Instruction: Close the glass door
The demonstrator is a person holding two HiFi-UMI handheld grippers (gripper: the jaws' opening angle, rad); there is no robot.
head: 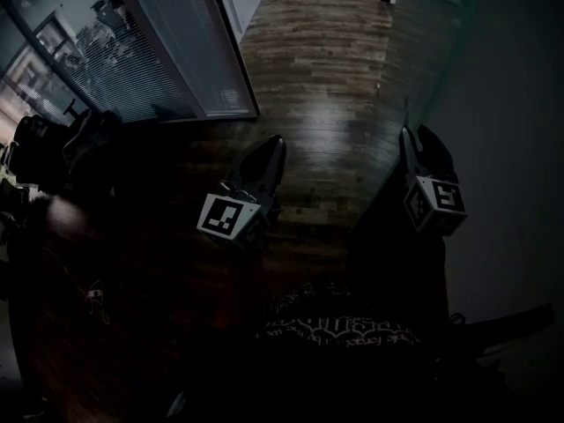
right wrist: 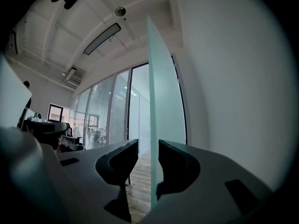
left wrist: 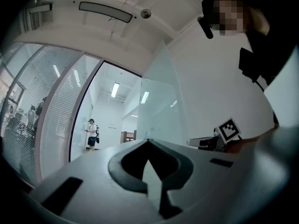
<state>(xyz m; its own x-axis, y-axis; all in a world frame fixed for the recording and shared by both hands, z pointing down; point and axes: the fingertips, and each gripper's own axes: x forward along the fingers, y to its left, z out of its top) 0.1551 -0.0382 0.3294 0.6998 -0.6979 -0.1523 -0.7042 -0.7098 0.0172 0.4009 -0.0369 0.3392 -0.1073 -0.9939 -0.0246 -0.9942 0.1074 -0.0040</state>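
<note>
The frosted glass door [head: 493, 148] stands at the right of the head view, its free edge running down toward the dark wooden floor [head: 326, 77]. My right gripper [head: 410, 135] is at that edge. In the right gripper view the door's thin edge [right wrist: 156, 101] stands upright between the parted jaws of my right gripper [right wrist: 148, 146], close to the right jaw with a gap on the left. The gripper is open. My left gripper [head: 275, 144] hangs over the floor, left of the door, touching nothing. In its own view my left gripper [left wrist: 148, 143] has its tips together, shut on nothing.
A glass wall with blinds [head: 167, 51] runs along the left. Dark office chairs [head: 44, 148] stand at the far left. A person [left wrist: 91, 133] stands far down the bright corridor beyond the doorway. A white wall [right wrist: 233, 101] lies right of the door.
</note>
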